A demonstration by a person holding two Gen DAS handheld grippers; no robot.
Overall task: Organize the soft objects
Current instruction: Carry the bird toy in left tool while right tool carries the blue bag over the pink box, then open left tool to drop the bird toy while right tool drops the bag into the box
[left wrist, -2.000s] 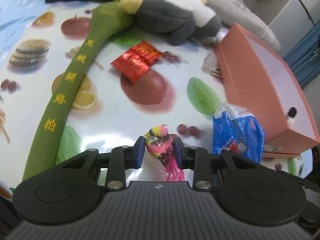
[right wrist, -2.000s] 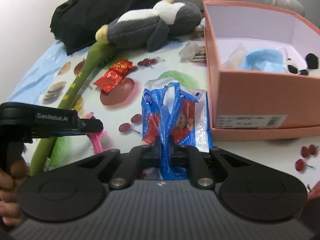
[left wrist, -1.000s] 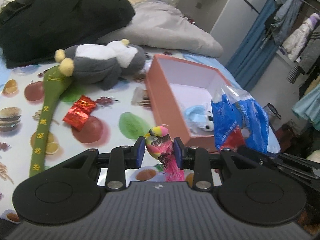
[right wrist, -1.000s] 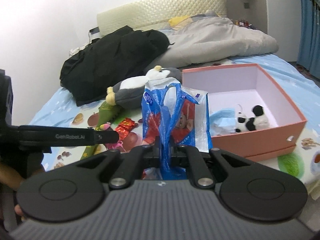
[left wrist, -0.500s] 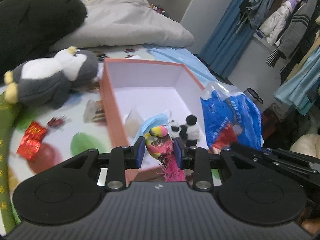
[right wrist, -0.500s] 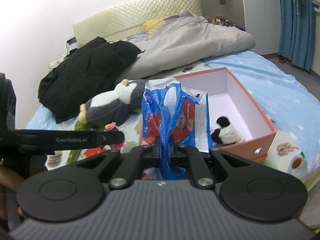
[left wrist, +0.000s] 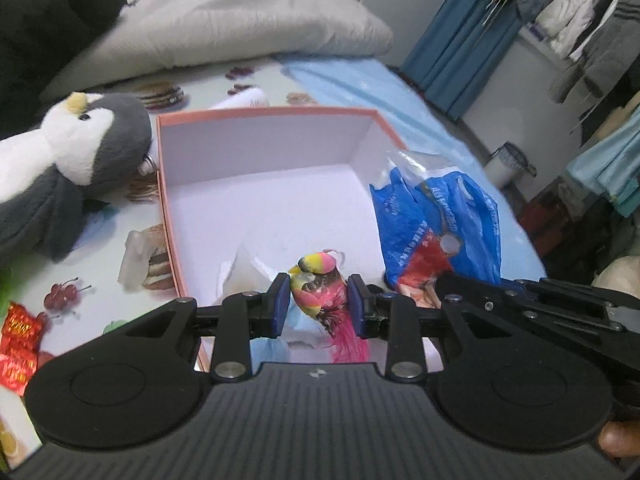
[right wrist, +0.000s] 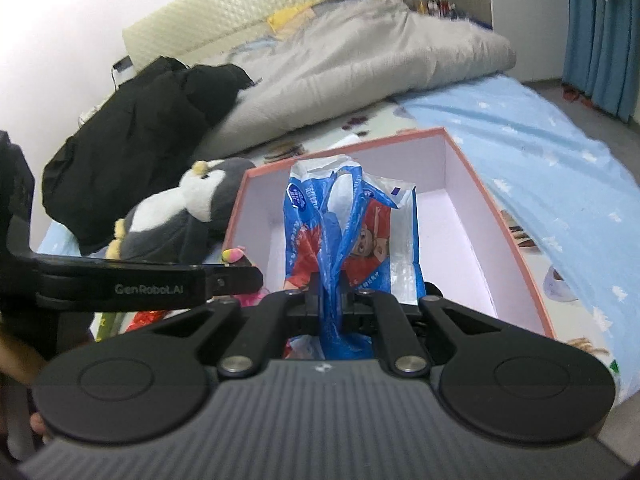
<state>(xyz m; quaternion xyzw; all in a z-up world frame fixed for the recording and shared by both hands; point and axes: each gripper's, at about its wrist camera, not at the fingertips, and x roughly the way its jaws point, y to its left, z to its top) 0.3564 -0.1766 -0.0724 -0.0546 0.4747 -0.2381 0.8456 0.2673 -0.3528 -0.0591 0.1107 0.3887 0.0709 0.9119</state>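
My left gripper (left wrist: pixel 319 300) is shut on a small pink and yellow toy bird (left wrist: pixel 320 284), held over the near end of the open pink box (left wrist: pixel 264 114). The right gripper (right wrist: pixel 331 294) is shut on a crumpled blue plastic bag (right wrist: pixel 348 236), which hangs above the same box (right wrist: pixel 516 240). In the left wrist view that bag (left wrist: pixel 444 216) hangs at the box's right side. A white wrapper (left wrist: pixel 248 260) and something light blue lie in the box under the bird. A grey and white penguin plush (left wrist: pixel 68 168) lies left of the box.
Red packets (left wrist: pixel 18 344) and a clear wrapper (left wrist: pixel 134 260) lie on the fruit-printed sheet left of the box. A grey duvet (right wrist: pixel 360 80) and a black coat (right wrist: pixel 136 128) lie at the back of the bed. Blue curtains (left wrist: pixel 452 36) and hanging clothes stand on the right.
Both grippers have swung across the bed to the box, each keeping its load. The box now lies right under them; the penguin and red packets have slid to the left edge.
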